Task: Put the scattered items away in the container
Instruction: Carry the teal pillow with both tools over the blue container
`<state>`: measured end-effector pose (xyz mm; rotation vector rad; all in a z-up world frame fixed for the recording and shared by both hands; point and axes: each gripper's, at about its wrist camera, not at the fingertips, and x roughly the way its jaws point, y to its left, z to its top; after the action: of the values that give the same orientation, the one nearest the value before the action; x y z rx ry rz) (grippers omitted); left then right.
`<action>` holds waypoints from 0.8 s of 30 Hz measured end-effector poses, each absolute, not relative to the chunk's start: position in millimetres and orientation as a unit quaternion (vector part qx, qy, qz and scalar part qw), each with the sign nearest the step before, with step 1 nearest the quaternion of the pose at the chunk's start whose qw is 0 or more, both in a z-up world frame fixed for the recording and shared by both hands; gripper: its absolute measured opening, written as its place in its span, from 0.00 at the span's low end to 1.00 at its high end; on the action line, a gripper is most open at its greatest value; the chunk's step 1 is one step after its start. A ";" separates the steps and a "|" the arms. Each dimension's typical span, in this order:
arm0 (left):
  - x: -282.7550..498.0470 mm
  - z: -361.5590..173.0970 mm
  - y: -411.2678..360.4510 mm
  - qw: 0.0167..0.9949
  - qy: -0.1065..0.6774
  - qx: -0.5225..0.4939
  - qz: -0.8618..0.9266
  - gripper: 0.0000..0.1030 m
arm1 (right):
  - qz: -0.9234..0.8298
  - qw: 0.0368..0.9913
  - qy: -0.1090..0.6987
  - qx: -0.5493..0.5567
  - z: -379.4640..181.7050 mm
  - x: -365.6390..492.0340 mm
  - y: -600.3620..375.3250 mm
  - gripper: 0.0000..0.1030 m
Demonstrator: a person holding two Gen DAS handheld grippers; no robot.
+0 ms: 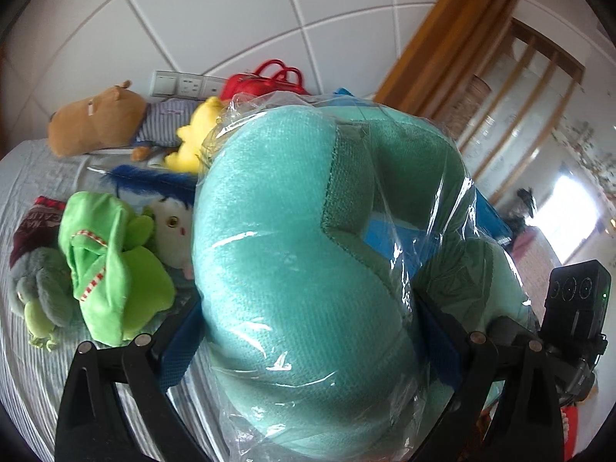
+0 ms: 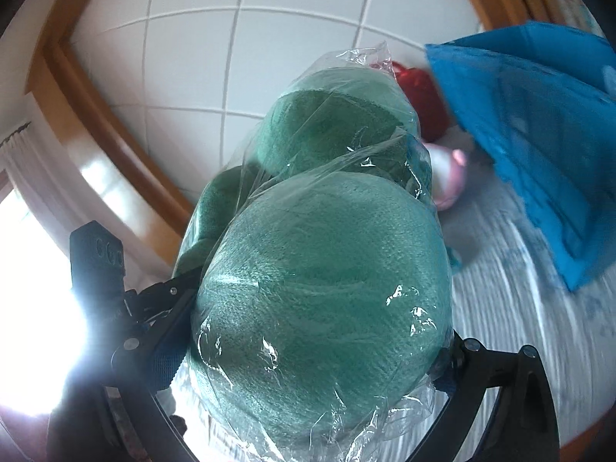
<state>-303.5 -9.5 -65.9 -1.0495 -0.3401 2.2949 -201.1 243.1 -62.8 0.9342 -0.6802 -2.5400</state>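
Observation:
A teal U-shaped neck pillow wrapped in clear plastic fills the middle of both views. My left gripper is shut on it, its blue pads pressing the pillow's sides. My right gripper is shut on the same pillow from the other side. The right gripper's black housing shows at the right edge of the left wrist view. The blue fabric container stands on the bed to the right, partly hidden behind the pillow in the left wrist view.
On the striped bed sheet lie a brown plush, a yellow plush, a green frog plush, a white blue-haired plush and a grey plush. A red bag sits against the tiled wall.

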 end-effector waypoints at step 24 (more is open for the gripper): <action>-209.9 -7.3 189.2 0.404 -0.073 -0.340 0.846 0.97 | -0.932 0.076 -0.254 0.247 -25.5 -71.6 401.3 0.98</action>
<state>-209.9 189.2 -7.3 -0.8597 -0.1856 2.1370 -71.6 401.3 -25.5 0.7418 -0.7613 -2.7949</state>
